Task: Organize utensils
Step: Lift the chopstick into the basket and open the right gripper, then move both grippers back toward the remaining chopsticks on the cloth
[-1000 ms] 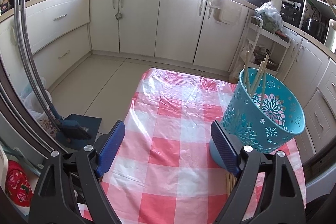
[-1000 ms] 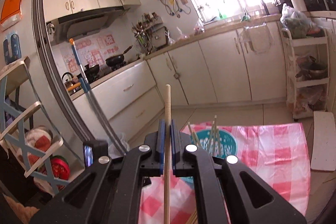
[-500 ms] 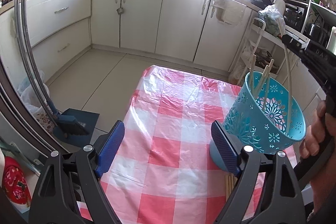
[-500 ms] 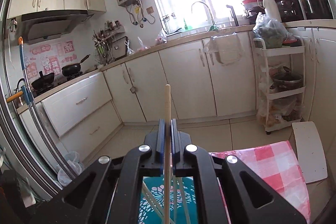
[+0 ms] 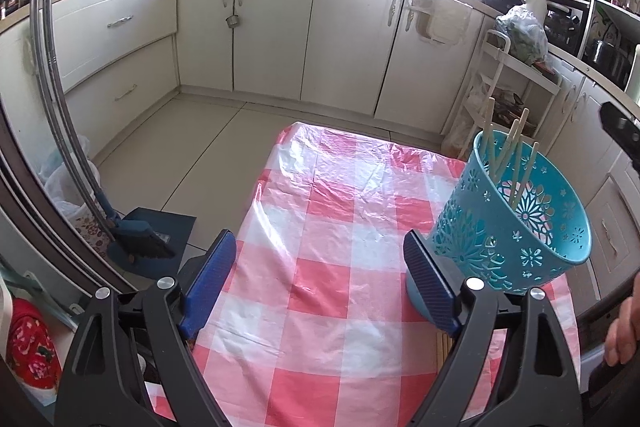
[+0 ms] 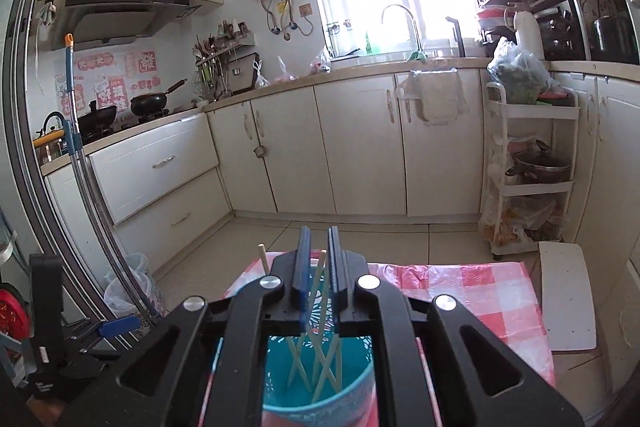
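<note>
The right gripper [image 6: 319,259] has just parted its jaws, dropping its chopstick among the chopsticks [image 6: 316,363] in the teal basket [image 5: 516,227] by the tabletop's right edge; left gripper [image 5: 320,283] gapes empty.

Teal plastic basket w/ cut-out flower pattern [image 5: 516,227] stands on the pink-and-white checked table cover, near its right edge, flaring wider toward the rim. Inside: several pale wooden chopsticks [image 5: 516,163], leaning at diff angles and crossing each other, tips sticking up past the rim. More wooden sticks [image 5: 443,341] lie flat on the cover just in front of the basket, mostly hidden.
</note>
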A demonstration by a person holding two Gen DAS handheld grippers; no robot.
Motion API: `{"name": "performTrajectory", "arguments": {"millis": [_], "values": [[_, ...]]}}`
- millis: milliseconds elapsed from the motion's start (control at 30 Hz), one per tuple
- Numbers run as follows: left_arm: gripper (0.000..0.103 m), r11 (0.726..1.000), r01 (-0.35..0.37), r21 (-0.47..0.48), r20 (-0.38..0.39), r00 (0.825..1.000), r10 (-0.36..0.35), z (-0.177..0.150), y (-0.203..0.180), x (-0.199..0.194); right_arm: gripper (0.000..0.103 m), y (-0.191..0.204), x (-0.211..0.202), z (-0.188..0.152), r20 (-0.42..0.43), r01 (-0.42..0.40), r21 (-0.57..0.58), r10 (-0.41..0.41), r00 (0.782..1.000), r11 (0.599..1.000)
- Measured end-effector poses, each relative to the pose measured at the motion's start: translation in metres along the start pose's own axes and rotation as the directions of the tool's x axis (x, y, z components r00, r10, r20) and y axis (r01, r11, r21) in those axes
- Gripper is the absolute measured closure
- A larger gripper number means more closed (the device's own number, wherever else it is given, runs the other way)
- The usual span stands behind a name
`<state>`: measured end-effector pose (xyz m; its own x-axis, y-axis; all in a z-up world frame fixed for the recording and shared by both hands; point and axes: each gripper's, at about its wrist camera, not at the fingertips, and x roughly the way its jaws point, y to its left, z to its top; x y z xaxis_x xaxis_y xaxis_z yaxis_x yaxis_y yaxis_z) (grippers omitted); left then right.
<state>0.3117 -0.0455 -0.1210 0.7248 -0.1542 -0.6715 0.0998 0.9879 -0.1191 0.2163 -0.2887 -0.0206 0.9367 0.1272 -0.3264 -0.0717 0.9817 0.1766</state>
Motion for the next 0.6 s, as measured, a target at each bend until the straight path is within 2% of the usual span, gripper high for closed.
{"name": "performTrajectory", "arguments": {"millis": [133, 233, 433, 600], "values": [[0.021, 1.000, -0.020, 0.014, 0.022, 1.000, 0.020, -0.001, -0.001, -0.005, 0.078, 0.002, -0.043, -0.016, 0.021, 0.039, -0.045, -0.039, 0.999, 0.998], [0.020, 0.999, -0.031, 0.026, 0.039, 0.999, 0.030, -0.001, -0.003, -0.010, 0.073, 0.000, -0.060, -0.041, -0.015, 0.072, -0.057, -0.073, 0.997, 0.996], [0.019, 0.996, -0.056, 0.063, 0.075, 0.996, 0.051, -0.003, -0.012, -0.019, 0.070, -0.003, -0.055, -0.096, -0.144, 0.113, -0.055, -0.120, 0.982, 0.992], [0.018, 0.994, -0.066, 0.083, 0.087, 0.995, 0.058, -0.005, -0.016, -0.022, 0.069, -0.003, -0.045, -0.107, -0.180, 0.092, -0.057, -0.101, 0.979, 0.994]]}}
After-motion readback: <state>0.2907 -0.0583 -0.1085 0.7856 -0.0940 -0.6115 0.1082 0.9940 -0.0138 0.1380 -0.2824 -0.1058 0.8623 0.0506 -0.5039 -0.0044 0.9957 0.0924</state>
